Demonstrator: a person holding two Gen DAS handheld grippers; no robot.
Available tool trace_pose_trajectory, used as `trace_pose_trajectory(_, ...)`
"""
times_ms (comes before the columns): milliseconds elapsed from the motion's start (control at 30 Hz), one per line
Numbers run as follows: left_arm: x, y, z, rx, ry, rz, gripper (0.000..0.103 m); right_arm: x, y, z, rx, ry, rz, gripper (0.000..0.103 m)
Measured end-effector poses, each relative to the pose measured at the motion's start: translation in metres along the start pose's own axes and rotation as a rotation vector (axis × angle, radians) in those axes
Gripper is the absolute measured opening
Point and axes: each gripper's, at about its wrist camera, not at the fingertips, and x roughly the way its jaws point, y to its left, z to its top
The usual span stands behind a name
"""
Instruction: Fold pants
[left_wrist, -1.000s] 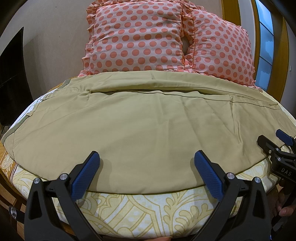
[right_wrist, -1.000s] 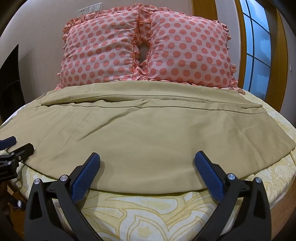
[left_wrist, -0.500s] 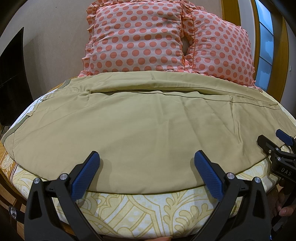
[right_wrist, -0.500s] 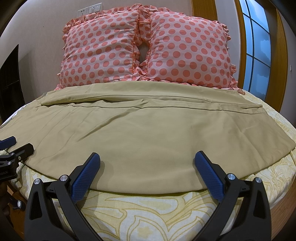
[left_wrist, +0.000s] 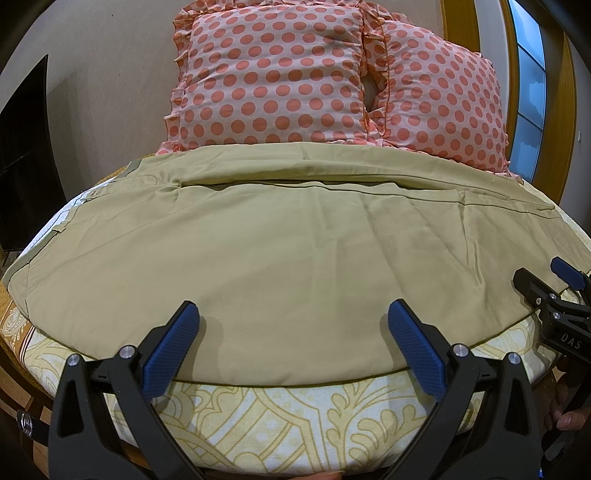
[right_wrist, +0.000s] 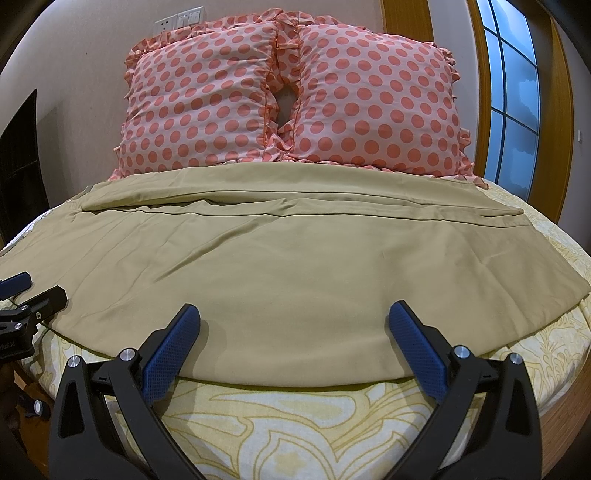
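Pants (left_wrist: 295, 258) lie spread flat across the bed (left_wrist: 280, 417), below two dotted pillows (right_wrist: 288, 99). Left gripper (left_wrist: 291, 332) and right gripper (right_wrist: 293, 332) hover at the near hem, fingers (left_wrist: 170, 354) spread wide, holding nothing.

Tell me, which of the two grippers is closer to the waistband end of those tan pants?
Left. The left gripper hovers over the near edge of the pants, toward the waistband end. The right gripper hangs nearer the leg hems.
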Motion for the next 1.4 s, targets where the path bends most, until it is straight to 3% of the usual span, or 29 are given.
trace_pose_trajectory(1300,-0.0001,0.0,0.0001,0.001,-0.006,0.0,0.101,-0.0023,0.0015,-0.0051,-0.001,-0.012,0.001,0.102)
trace_pose_trajectory(1400,0.0001,0.0001,0.0005,0.006,-0.003,-0.004,0.101,-0.0006,-0.0004,0.0004,-0.016,0.027,0.029,0.102)
